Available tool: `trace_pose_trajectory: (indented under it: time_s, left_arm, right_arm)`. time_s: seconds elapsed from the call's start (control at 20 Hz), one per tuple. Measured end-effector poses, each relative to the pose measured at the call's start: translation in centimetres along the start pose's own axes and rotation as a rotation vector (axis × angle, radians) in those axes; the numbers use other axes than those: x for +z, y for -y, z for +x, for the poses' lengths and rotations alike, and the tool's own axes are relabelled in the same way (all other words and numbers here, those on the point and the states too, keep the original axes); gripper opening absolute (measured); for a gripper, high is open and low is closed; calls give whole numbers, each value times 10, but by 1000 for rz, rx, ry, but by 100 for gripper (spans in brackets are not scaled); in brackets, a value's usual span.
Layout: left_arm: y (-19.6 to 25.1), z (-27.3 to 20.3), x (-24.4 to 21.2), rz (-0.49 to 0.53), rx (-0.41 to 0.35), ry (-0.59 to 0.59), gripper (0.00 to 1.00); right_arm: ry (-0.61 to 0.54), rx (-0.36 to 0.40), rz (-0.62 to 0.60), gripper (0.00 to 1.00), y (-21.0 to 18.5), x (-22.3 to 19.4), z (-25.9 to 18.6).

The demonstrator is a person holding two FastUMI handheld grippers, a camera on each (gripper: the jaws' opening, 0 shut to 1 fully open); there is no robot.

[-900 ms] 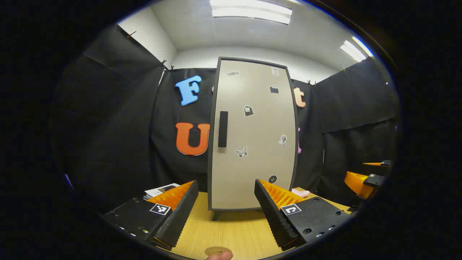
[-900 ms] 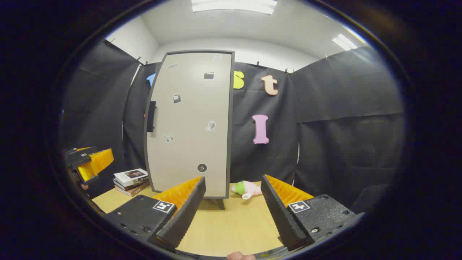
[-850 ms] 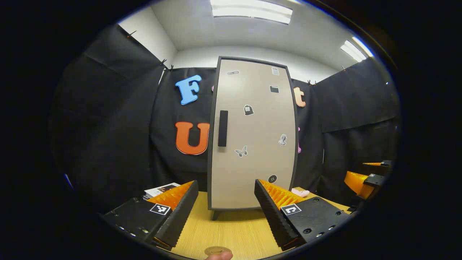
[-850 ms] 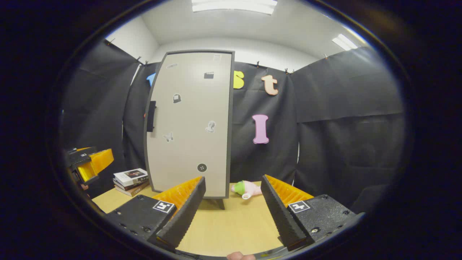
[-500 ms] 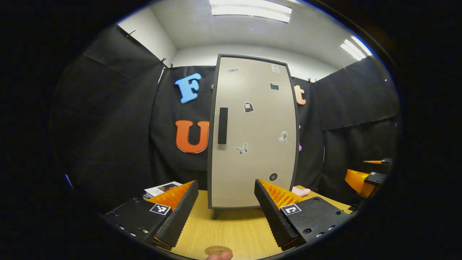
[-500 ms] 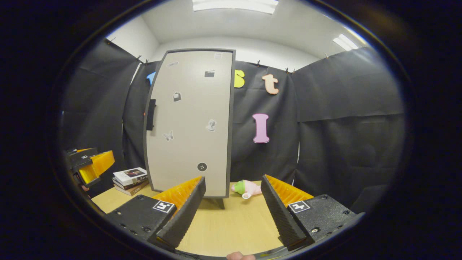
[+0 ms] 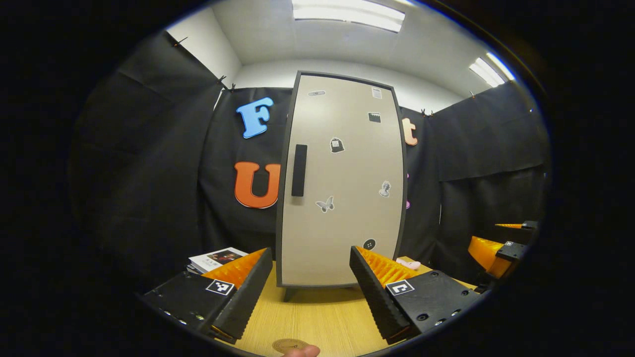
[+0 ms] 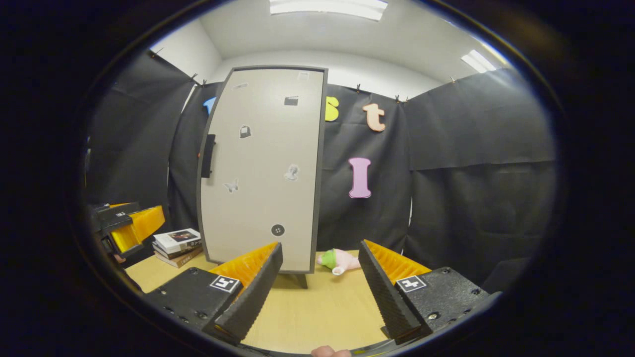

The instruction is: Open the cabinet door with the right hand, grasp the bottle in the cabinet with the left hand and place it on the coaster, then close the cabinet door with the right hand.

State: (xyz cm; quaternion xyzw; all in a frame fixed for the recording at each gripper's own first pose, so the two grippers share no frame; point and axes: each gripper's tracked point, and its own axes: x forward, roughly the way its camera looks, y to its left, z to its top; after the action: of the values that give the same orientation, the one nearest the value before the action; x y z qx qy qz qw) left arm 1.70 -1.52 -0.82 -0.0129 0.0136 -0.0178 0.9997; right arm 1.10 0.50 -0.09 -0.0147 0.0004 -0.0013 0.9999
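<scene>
A tall beige cabinet (image 7: 342,198) with a dark frame stands at the back of the wooden table, its door shut and dotted with small stickers. A black vertical handle (image 7: 299,170) sits near the door's left edge; the right gripper view shows the cabinet (image 8: 263,173) and handle (image 8: 208,155) too. A round coaster (image 7: 289,345) lies at the table's near edge. My left gripper (image 7: 311,287) is open, well short of the cabinet. My right gripper (image 8: 320,287) is also open and empty, off to the cabinet's right. The bottle is hidden behind the door.
A stack of books (image 8: 176,245) lies left of the cabinet, also in the left gripper view (image 7: 216,259). A pink and green plush toy (image 8: 340,260) lies to the cabinet's right. The wooden table (image 8: 317,312) stretches before the cabinet. Black cloth walls close in the booth.
Both grippers have crept slightly forward; the cabinet looks a little larger and has drifted left in the left gripper view. Door still shut, both grippers still open.
</scene>
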Motion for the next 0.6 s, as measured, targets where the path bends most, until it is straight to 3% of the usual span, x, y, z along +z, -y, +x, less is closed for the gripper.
trace_pose_trajectory:
  time_s: [0.4, 0.6]
  left_arm:
    - [4, 5, -4, 26, -8, -2, 95]
    - [1, 5, -6, 26, -4, -13, 95]
  right_arm:
    - [-4, -8, -8, 99, 2, 1, 4]
    - [-18, 51, -12, 100, -21, 11, 16]
